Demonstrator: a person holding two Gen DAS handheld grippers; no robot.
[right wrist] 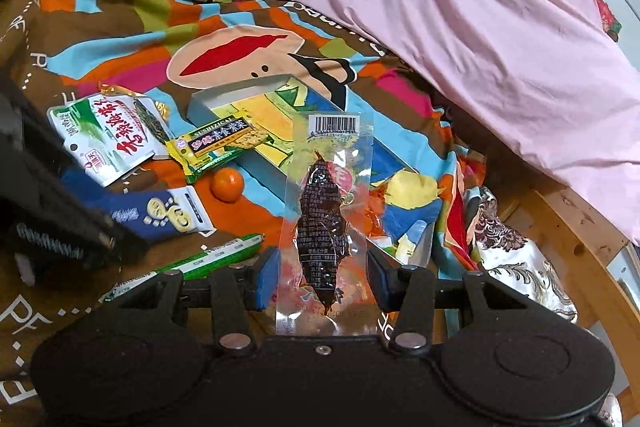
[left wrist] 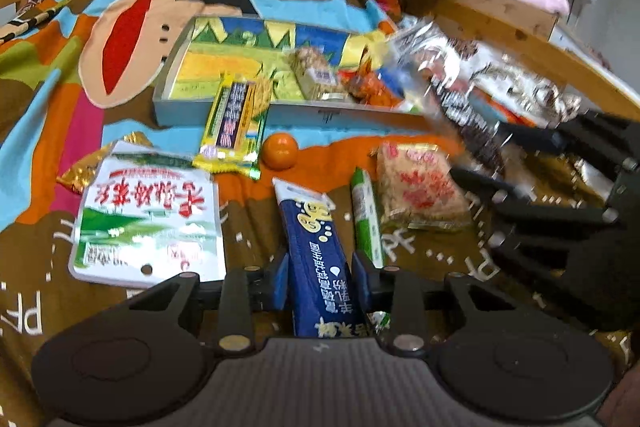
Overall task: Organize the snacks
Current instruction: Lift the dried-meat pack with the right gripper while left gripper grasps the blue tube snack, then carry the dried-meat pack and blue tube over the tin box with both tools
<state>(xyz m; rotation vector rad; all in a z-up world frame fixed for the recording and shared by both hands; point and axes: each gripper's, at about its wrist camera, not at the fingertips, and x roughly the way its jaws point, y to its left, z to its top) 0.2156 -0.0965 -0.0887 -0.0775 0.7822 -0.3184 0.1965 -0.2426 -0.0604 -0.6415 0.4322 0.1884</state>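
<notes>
Snacks lie scattered on the bright cartoon bedspread (left wrist: 132, 39), around the shallow box (left wrist: 192, 107) that already holds several packets. My right tongs (right wrist: 322, 267) grip a clear packet with a dark snack (right wrist: 326, 211), lifted before the box. My left tongs (left wrist: 320, 279) clamp a blue sachet (left wrist: 316, 247) near the bedspread.

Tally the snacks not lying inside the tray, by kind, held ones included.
Held packets: 2, blue packet, clear packet
Loose packets: 5, white-green packet, gold packet, yellow packet, green stick, beige packet
Orange: 1
Total: 8
</notes>
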